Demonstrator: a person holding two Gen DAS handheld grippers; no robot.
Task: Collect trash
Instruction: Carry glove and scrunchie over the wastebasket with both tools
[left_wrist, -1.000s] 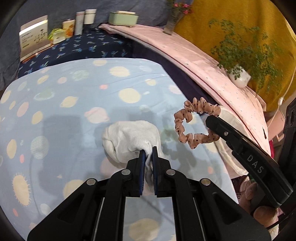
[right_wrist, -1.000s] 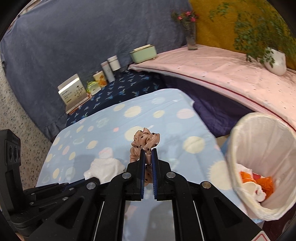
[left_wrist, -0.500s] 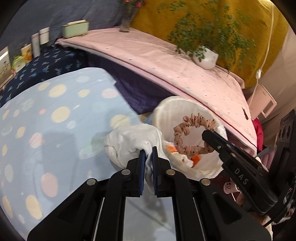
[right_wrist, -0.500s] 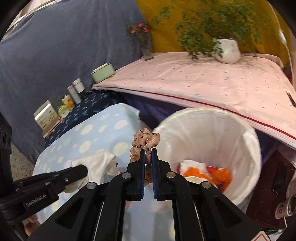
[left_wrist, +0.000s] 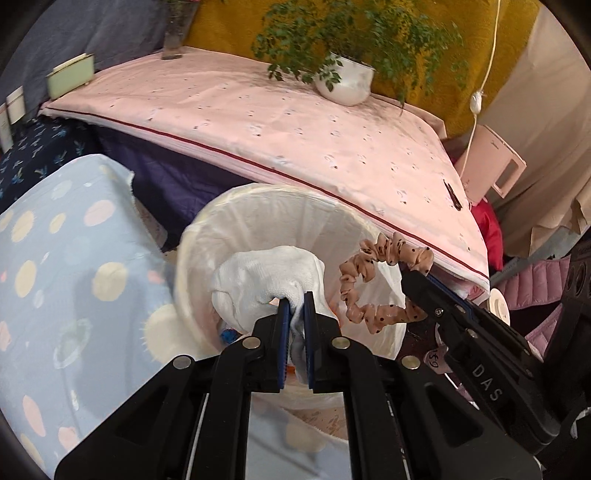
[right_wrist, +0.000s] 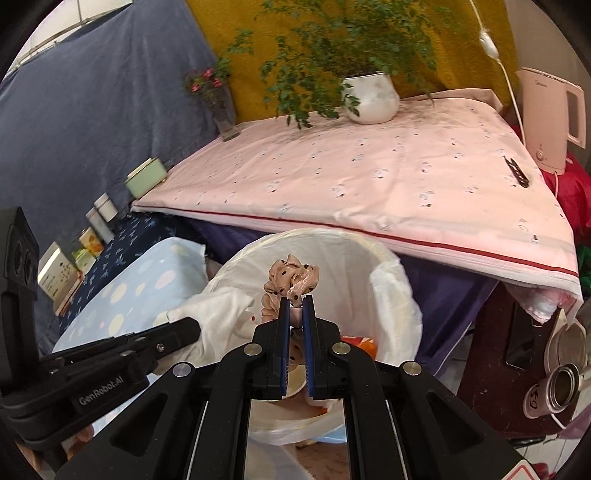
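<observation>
My left gripper (left_wrist: 294, 300) is shut on a white sock (left_wrist: 266, 282) and holds it over the mouth of the white-lined trash bin (left_wrist: 258, 206). My right gripper (right_wrist: 295, 303) is shut on a pink dotted scrunchie (right_wrist: 290, 278) and holds it above the same bin (right_wrist: 391, 280), beside the sock (right_wrist: 218, 310). The scrunchie also shows in the left wrist view (left_wrist: 376, 284), hanging from the right gripper's tip. Orange and white trash (right_wrist: 360, 341) lies inside the bin.
A light blue planet-print table (left_wrist: 55, 266) is at left. A pink-covered surface (right_wrist: 369, 177) behind the bin carries a potted plant (right_wrist: 369, 96), a flower vase (right_wrist: 221, 110) and a kettle (right_wrist: 546, 122). Metal cans (right_wrist: 561, 387) stand at lower right.
Both grippers have swung right from over the blue table to above the bin, carrying the sock and the scrunchie. Neither grip has changed.
</observation>
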